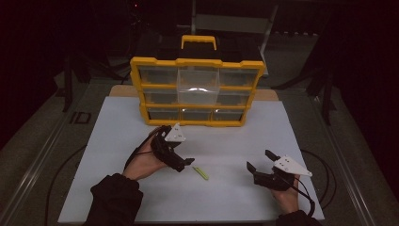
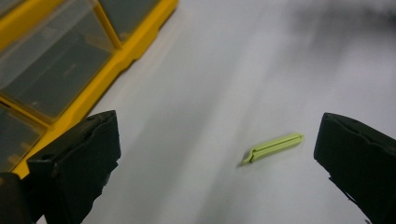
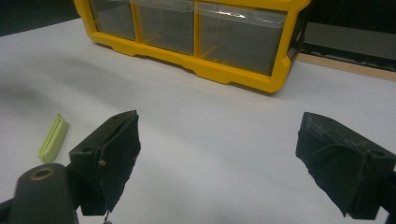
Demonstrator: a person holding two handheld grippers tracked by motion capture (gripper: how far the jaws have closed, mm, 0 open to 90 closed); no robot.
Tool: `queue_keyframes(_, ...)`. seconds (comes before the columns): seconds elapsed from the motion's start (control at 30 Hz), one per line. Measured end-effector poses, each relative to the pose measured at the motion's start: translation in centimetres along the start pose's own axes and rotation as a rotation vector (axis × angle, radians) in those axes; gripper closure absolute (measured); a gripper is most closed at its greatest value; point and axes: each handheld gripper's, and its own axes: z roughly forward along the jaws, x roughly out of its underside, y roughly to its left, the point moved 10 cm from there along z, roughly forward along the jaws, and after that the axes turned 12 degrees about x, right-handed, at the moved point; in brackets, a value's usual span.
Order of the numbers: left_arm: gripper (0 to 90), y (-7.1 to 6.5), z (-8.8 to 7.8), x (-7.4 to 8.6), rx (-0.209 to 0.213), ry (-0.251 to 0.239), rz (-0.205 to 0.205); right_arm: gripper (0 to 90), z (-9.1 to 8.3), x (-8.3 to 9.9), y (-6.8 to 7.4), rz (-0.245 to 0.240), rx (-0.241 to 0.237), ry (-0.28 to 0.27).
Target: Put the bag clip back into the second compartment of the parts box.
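A small light-green clip (image 1: pixel 201 173) lies flat on the white board (image 1: pixel 226 202), between the two grippers. My left gripper (image 1: pixel 184 165) hovers just left of the green clip (image 2: pixel 273 147), which lies nearer the right jaw in the left gripper view. That gripper (image 2: pixel 217 135) is open wide and holds nothing. My right gripper (image 1: pixel 260 160) is off to the clip's right, open (image 3: pixel 219 135) and also bare; the clip (image 3: pixel 53 138) lies beyond its left jaw. A yellow organizer (image 1: pixel 197 89) with clear drawers stands behind.
The organizer's wide middle drawer (image 1: pixel 197 84) sticks out toward me; its yellow frame (image 2: pixel 116 60) is close to the left gripper, and its lower corner (image 3: pixel 275 81) faces the right one. Black cables (image 1: pixel 324 169) run along the board's right edge. Dark floor surrounds the table.
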Motion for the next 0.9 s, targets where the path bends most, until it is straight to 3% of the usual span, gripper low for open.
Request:
queue_keyframes(0.27, 1.5, -0.5, 1.3, -0.1, 0.05, 0.068, 0.022, 13.4, 0.1, 0.1, 0.0, -0.006, 0.0, 0.004)
queue_keyframes(0.53, 1.6, -1.1, 3.0, -0.2, 0.135, 0.129, 0.035, 13.4, 0.1, 0.1, 0.0, -0.005, 0.0, 0.006)
queue_keyframes(0.9, 4.7, -1.3, 5.0, 0.2, 0.171, 0.198, 0.036, 13.5, 0.0, 0.1, 0.0, -0.006, -0.001, 0.007)
